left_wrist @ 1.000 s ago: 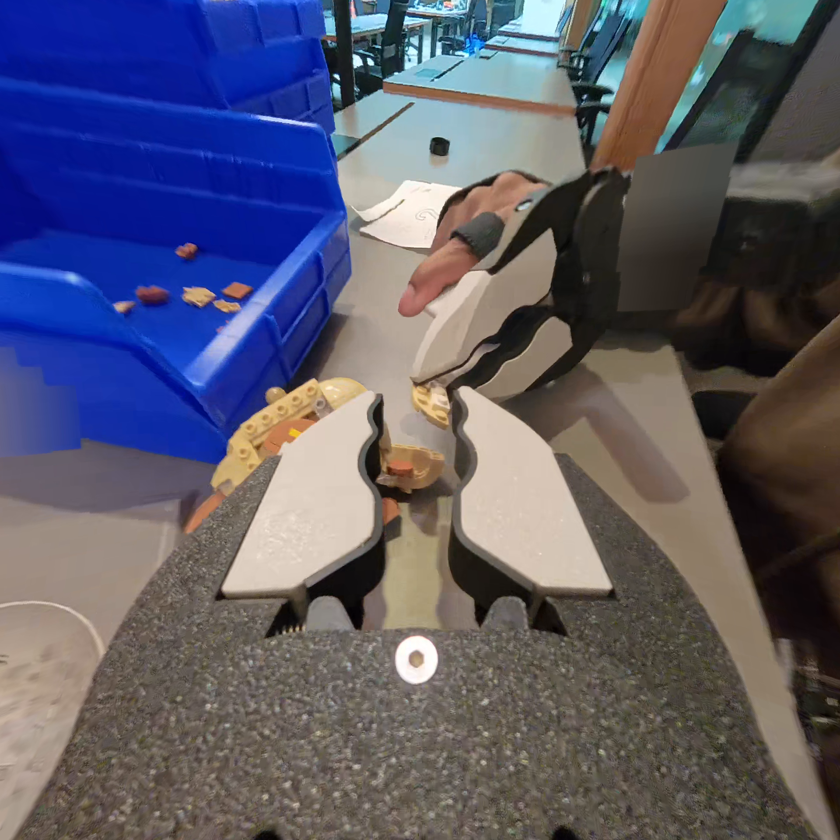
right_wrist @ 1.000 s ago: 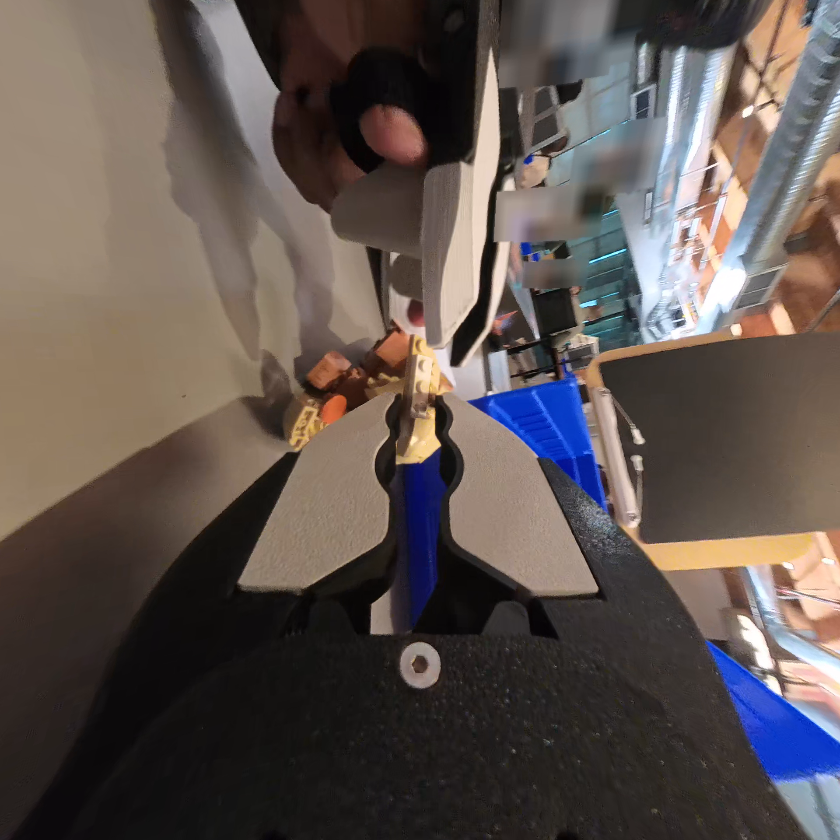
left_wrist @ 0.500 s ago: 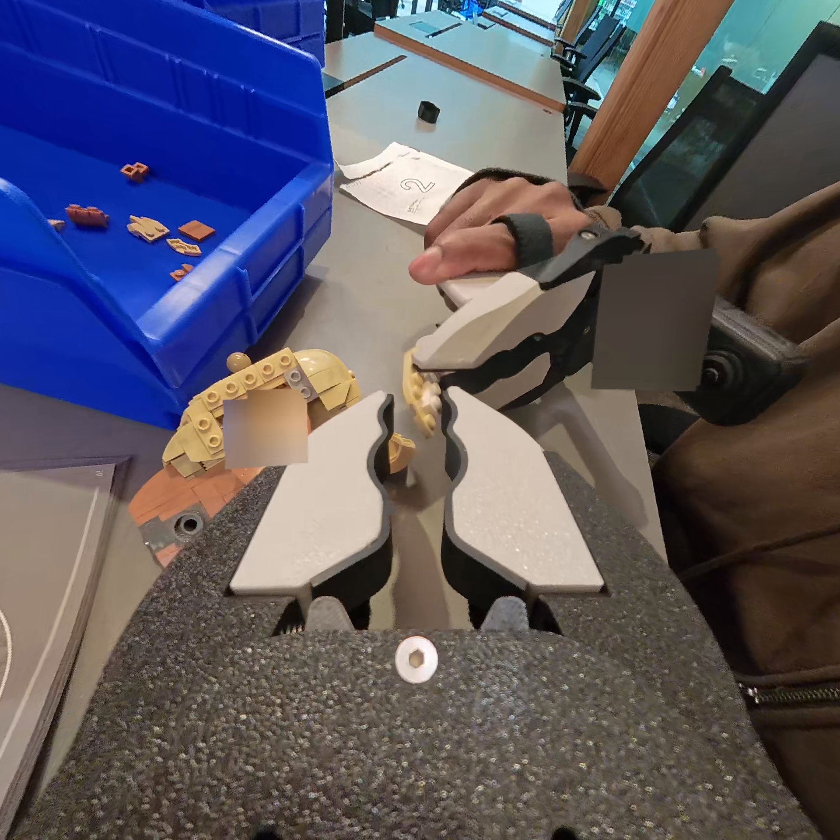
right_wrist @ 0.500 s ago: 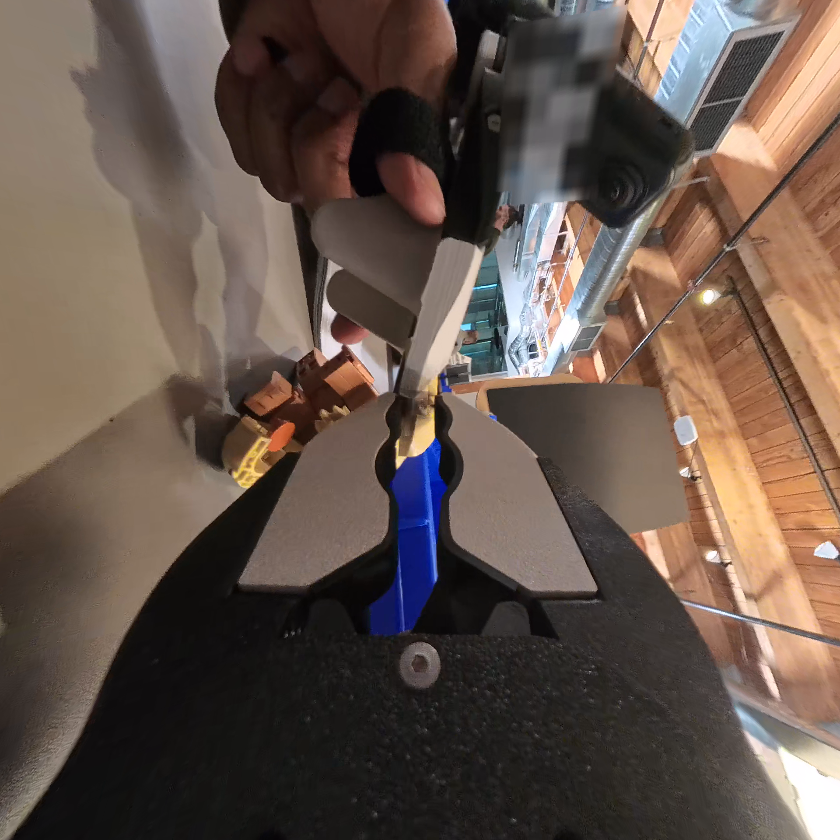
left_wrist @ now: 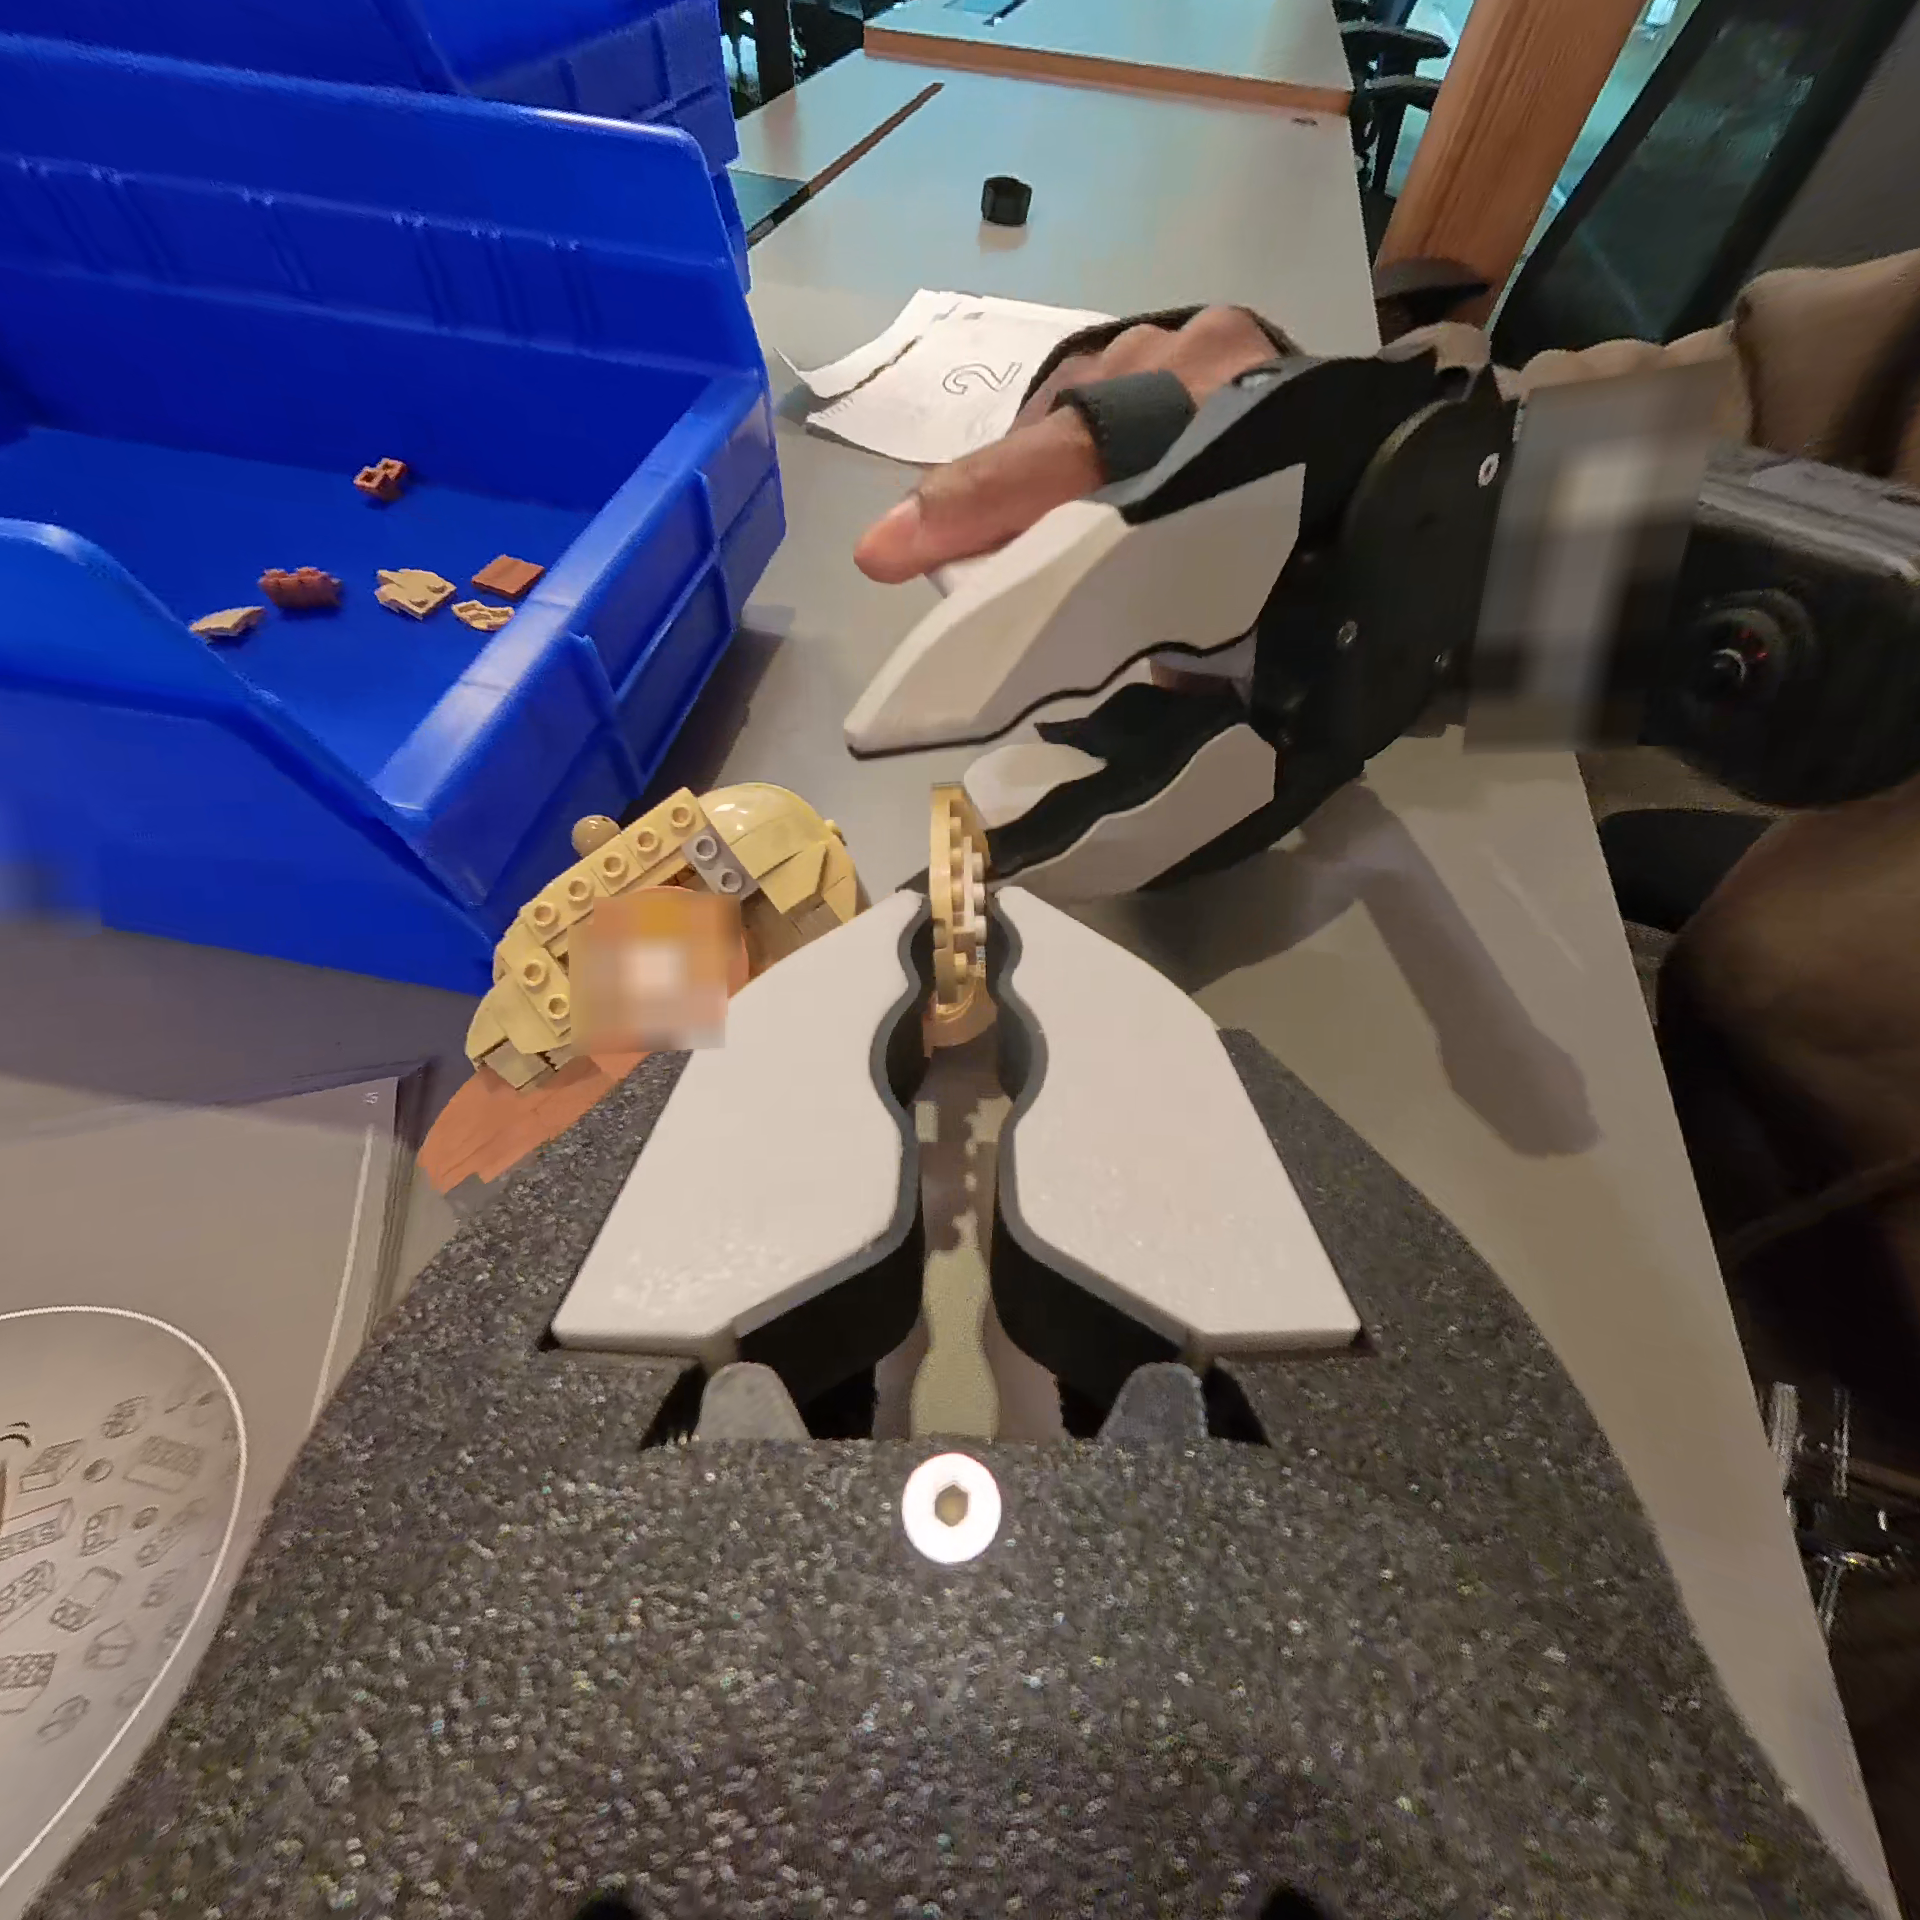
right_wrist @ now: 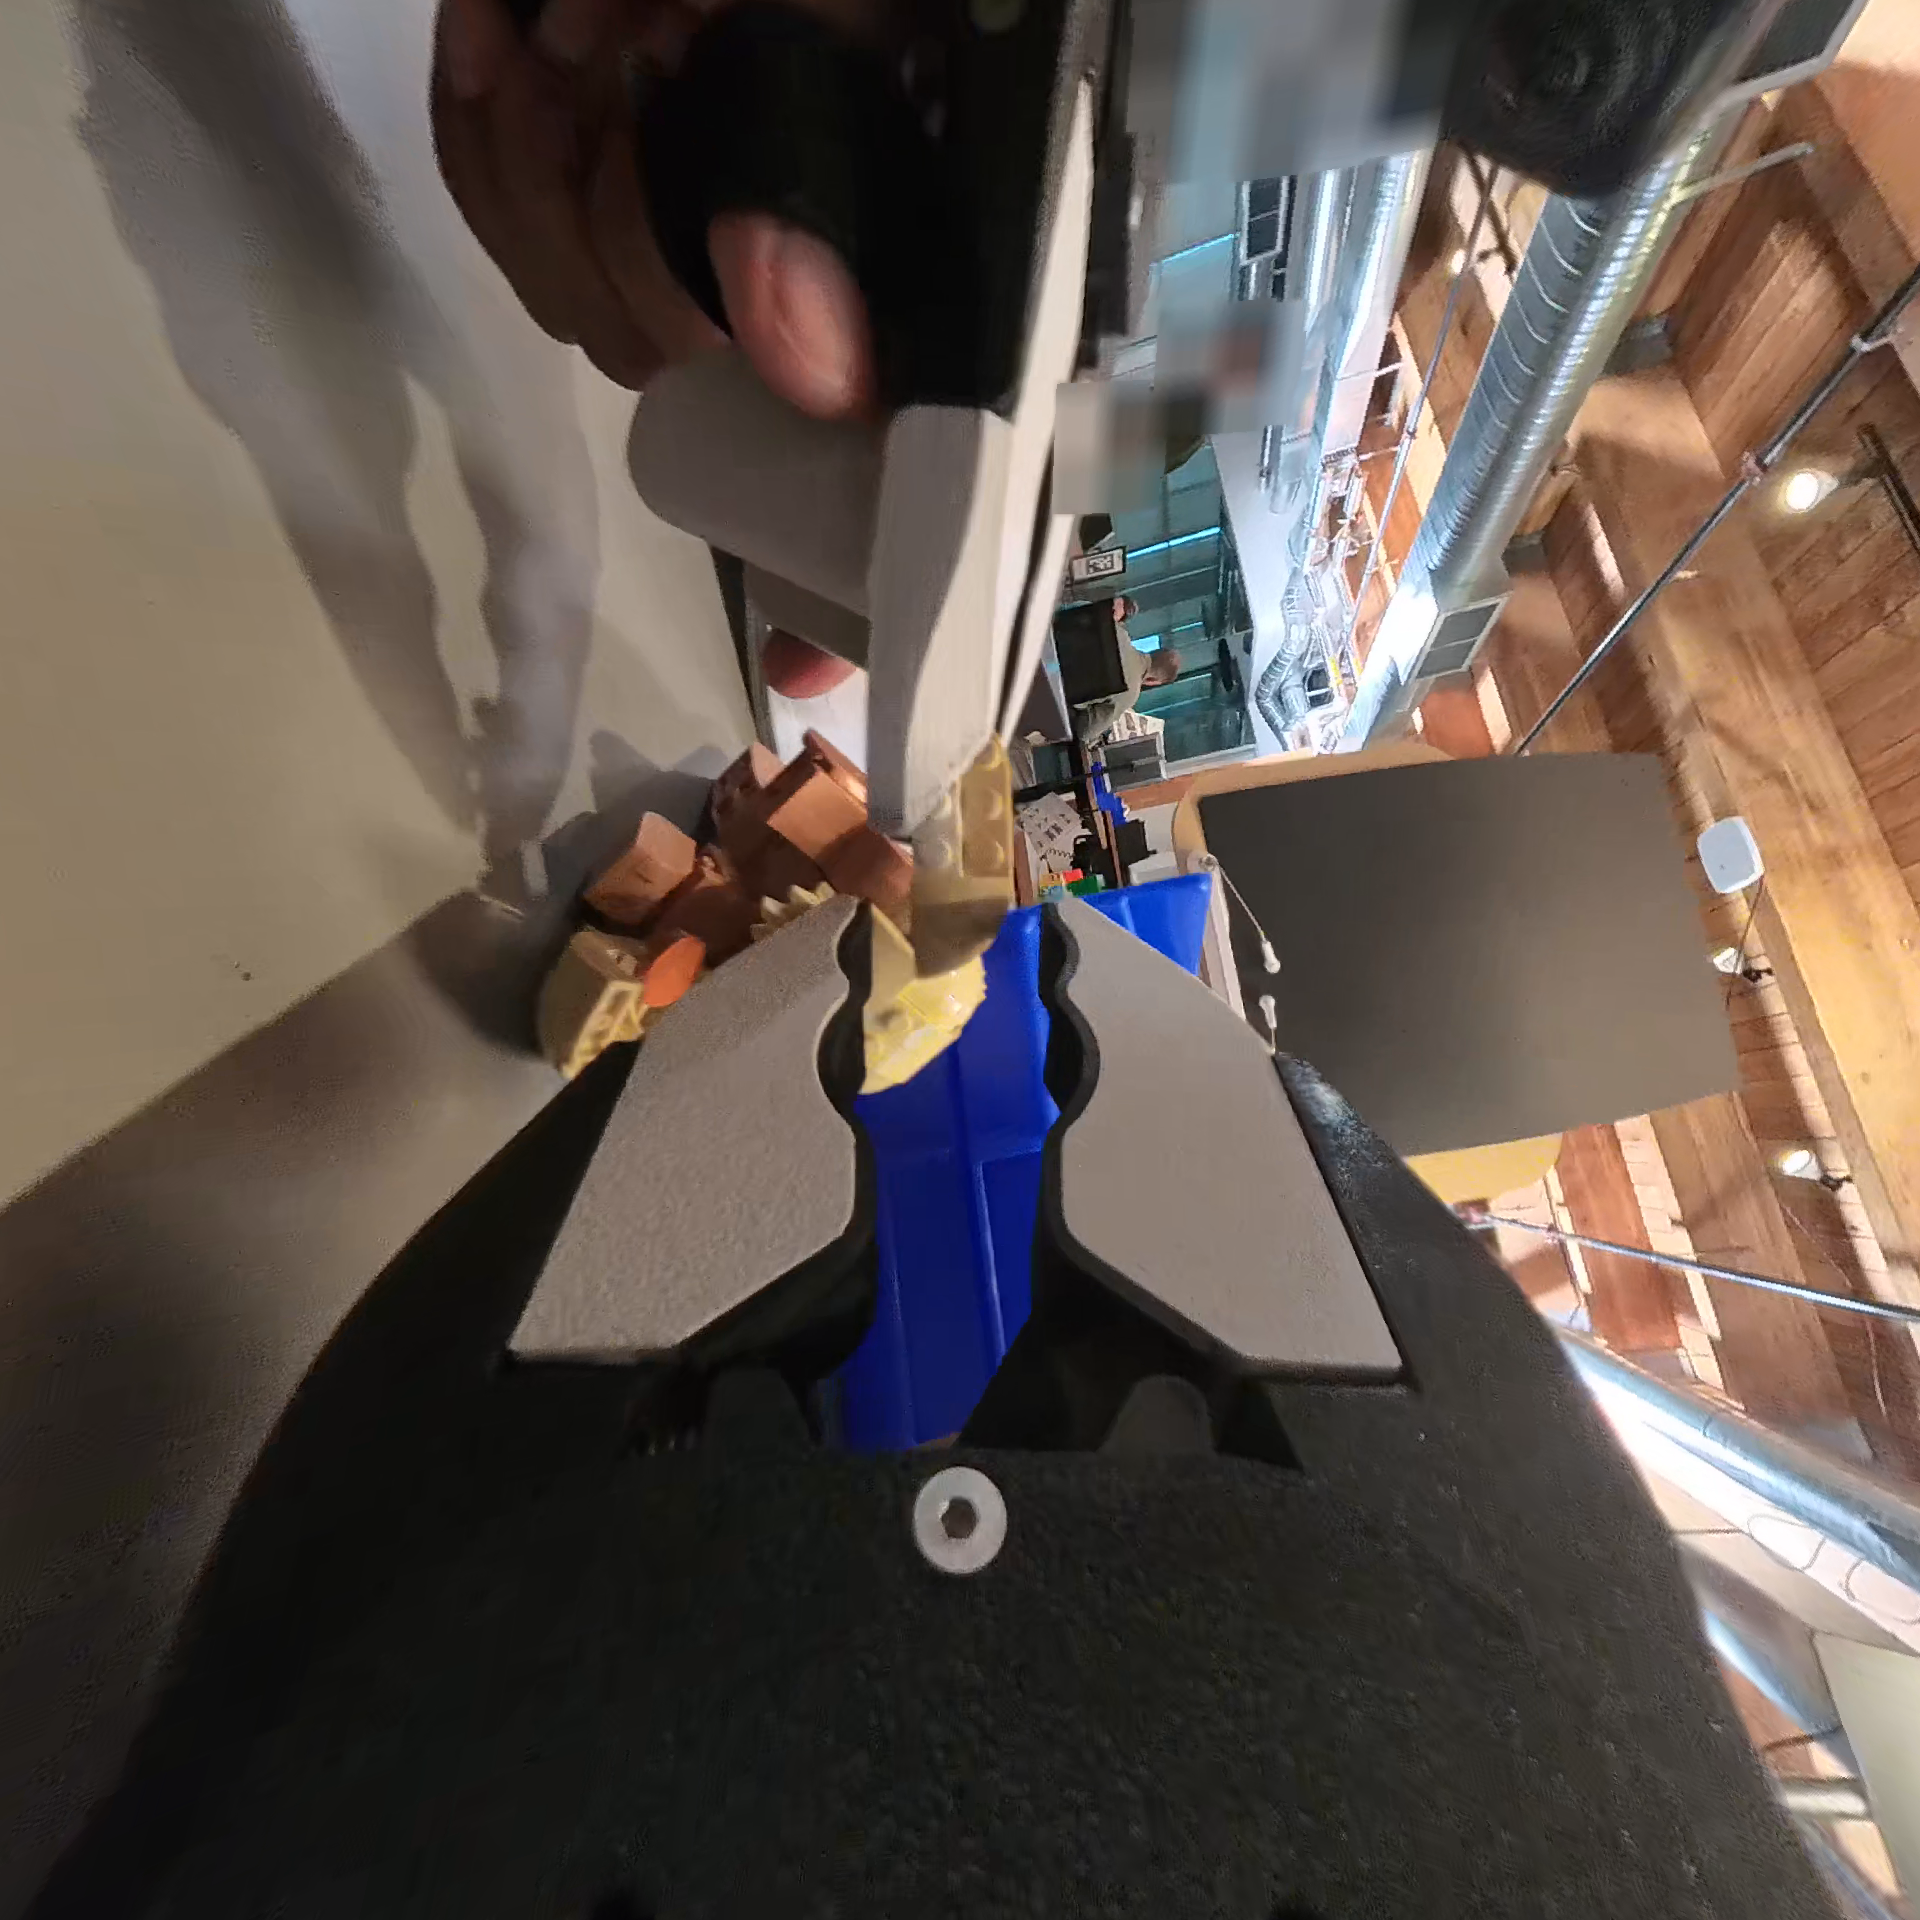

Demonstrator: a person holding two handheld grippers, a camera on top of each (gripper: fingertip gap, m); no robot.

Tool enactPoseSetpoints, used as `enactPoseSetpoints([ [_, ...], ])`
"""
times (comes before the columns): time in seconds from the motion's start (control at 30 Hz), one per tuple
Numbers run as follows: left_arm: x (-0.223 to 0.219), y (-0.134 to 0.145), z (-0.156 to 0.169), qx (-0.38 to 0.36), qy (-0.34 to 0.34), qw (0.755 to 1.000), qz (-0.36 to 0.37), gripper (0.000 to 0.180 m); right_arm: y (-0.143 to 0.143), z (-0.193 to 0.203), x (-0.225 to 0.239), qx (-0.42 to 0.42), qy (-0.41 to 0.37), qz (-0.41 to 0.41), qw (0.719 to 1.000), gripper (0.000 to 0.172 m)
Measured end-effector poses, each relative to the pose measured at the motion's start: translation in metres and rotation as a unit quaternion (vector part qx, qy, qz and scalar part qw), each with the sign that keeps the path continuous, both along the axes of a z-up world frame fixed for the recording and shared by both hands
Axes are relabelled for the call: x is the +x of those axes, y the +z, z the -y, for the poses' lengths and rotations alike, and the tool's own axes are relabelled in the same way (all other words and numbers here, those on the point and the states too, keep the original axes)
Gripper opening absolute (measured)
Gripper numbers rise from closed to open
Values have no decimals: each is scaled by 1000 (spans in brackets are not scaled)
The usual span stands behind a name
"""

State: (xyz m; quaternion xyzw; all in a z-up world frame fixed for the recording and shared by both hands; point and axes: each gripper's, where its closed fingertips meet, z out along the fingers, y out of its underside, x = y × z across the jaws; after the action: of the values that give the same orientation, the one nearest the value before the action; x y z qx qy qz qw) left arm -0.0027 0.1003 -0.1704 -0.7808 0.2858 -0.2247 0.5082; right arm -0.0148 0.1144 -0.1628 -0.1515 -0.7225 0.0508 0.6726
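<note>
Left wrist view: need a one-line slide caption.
Left tongs grip a tan studded plate on edge; right tongs open just beyond, brick model beside a blue bin.

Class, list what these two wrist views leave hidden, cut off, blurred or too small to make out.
- Tan-and-brown brick model: middle under a blur patch, lower part behind the left hand-held gripper, left wrist view.
- Loose pieces in the blue bin: too small to identify.
- Right hand-held gripper: body partly blurred over.
- Booklet: cut off by the left edge.
</note>
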Motion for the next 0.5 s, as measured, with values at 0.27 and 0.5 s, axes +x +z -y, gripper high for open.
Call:
enactPoseSetpoints([
  [0.27, 2, -4, -3, 4, 11, 1000, -6, 9, -4, 1, -3, 10, -24, 3, 1000, 17],
  [0.5, 2, -8, -4, 18, 22, 999, -36, 11, -10, 2, -4, 12, -29, 17, 999, 17],
])
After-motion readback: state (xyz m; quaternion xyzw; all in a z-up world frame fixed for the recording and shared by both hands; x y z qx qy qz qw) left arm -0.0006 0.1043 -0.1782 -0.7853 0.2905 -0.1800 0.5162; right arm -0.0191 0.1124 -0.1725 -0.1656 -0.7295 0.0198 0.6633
